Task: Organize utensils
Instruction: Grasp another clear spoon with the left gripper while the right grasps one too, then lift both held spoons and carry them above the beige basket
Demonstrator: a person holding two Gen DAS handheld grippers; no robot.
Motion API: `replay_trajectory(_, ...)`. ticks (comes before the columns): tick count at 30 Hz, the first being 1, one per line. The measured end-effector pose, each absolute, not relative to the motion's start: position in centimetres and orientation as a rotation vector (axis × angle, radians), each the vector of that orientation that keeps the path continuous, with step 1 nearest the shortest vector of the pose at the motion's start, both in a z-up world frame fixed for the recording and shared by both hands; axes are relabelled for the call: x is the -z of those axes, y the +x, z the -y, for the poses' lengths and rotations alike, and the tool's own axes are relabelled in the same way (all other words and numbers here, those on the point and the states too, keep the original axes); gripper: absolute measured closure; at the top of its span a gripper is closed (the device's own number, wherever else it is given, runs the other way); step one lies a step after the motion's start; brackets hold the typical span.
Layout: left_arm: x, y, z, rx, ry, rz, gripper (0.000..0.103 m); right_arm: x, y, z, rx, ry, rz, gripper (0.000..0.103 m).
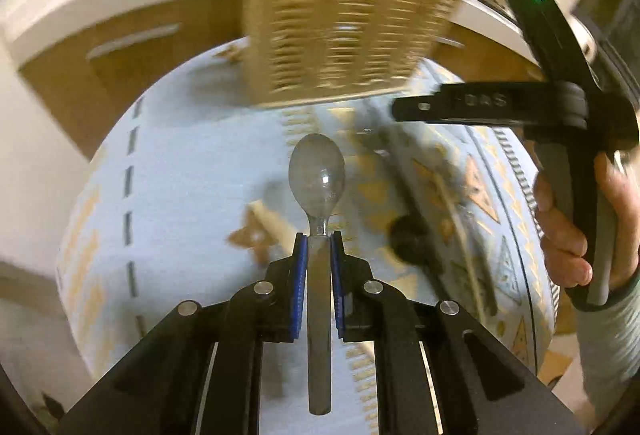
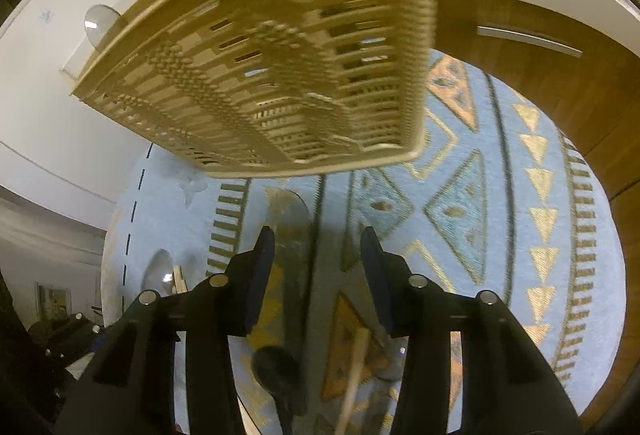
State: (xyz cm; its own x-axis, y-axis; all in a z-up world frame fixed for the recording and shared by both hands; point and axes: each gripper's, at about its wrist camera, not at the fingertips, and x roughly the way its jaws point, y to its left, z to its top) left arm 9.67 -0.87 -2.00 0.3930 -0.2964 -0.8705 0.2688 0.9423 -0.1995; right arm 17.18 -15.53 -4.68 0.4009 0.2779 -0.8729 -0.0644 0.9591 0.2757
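Left gripper (image 1: 319, 235) pinches the spoon (image 1: 317, 171) by its neck (bowel-end forward, handle trailing), right gripper (image 2: 318, 235) spread w/ nothing pinched; spoon could pivot, missing the basket (image 1: 340, 31).

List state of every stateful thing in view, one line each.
left claw: shut on the metal spoon's handle
metal spoon: held clear of the mat, bowl pointing forward
right claw: open, nothing gripped, above the utensils
beige slotted basket: upright on the mat's far edge
black spoon: lying on the mat
patterned mat: spread flat
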Motion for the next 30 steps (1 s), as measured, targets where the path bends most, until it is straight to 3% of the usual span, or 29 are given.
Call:
replay_trajectory(14, 5.4, 11.1, -5.5, 0.246, -0.029, -1.174, 0.092, 6.7, 18.7, 10.2, -0.139, -0.002, -1.155, 0.061)
replay_trajectory(16, 5.2, 11.6, -5.2, 0.238, -0.008, -1.179, 0.088, 6.9, 18.7, 9.4, -0.134, -0.042, -1.158, 0.061)
replay_trajectory(18, 5.5, 12.8, -4.8, 0.231, 0.016, -1.185, 0.077, 7.1, 18.7, 8.4, -0.127, -0.066, -1.161, 0.062)
replay_trajectory(22, 5.7, 15.0, -3.7, 0.240, 0.091, -1.221, 0.065, 7.4, 19.1, 6.6, -0.120, -0.109, -1.170, 0.073)
replay_trajectory(24, 5.9, 15.9, -2.7, 0.243, 0.152, -1.248, 0.058, 7.4, 19.1, 6.4, -0.129, -0.117, -1.177, 0.073)
replay_trajectory(26, 5.9, 16.4, -1.9, 0.248, 0.205, -1.254, 0.061, 7.3, 19.2, 6.4, -0.144, -0.115, -1.179, 0.073)
replay_trajectory(28, 5.7, 16.6, -1.6, 0.268, 0.212, -1.270, 0.074, 7.1, 19.1, 7.0, -0.161, -0.108, -1.177, 0.073)
replay_trajectory(30, 5.7, 16.7, -1.3, 0.263, 0.226, -1.268, 0.074, 6.7, 19.0, 7.9, -0.178, -0.088, -1.170, 0.073)
